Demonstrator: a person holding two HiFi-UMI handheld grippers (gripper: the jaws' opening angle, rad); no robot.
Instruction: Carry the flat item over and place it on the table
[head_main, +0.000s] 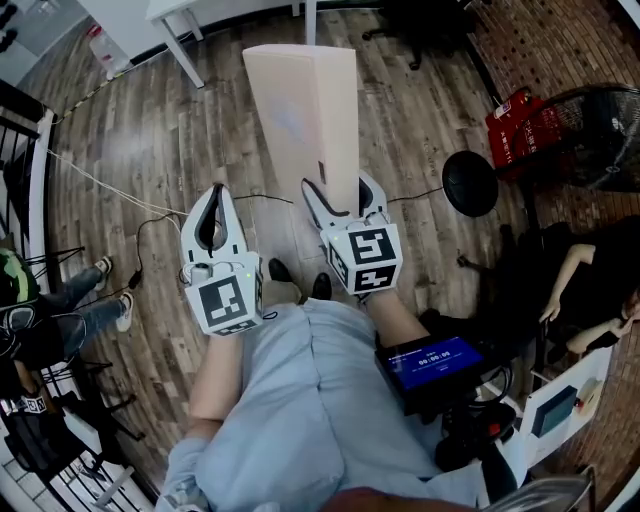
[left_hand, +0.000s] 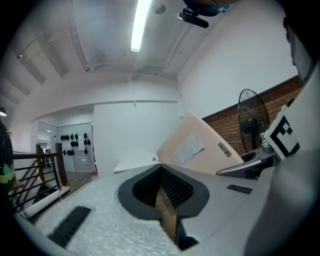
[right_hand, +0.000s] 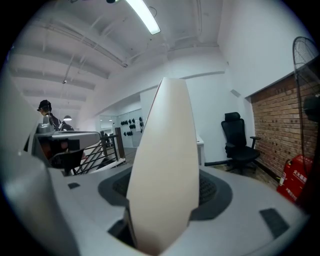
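Note:
A flat cream-coloured box (head_main: 305, 110) stands upright in front of me, held by its lower end in my right gripper (head_main: 340, 205), whose jaws are shut on it. In the right gripper view the box's narrow edge (right_hand: 165, 165) rises between the two jaws and fills the middle of the picture. My left gripper (head_main: 214, 222) hangs beside it to the left, shut with nothing in it; its tips meet. From the left gripper view the box's broad face (left_hand: 200, 147) shows at the right, with a small label. A white table (head_main: 190, 12) stands ahead at the top.
Wooden floor lies below with a cable (head_main: 110, 190) across it. A black fan (head_main: 600, 130) and a red extinguisher (head_main: 520, 125) are at the right, an office chair (right_hand: 239, 142) further on. Seated people are at both sides. A railing (left_hand: 30, 175) is at the left.

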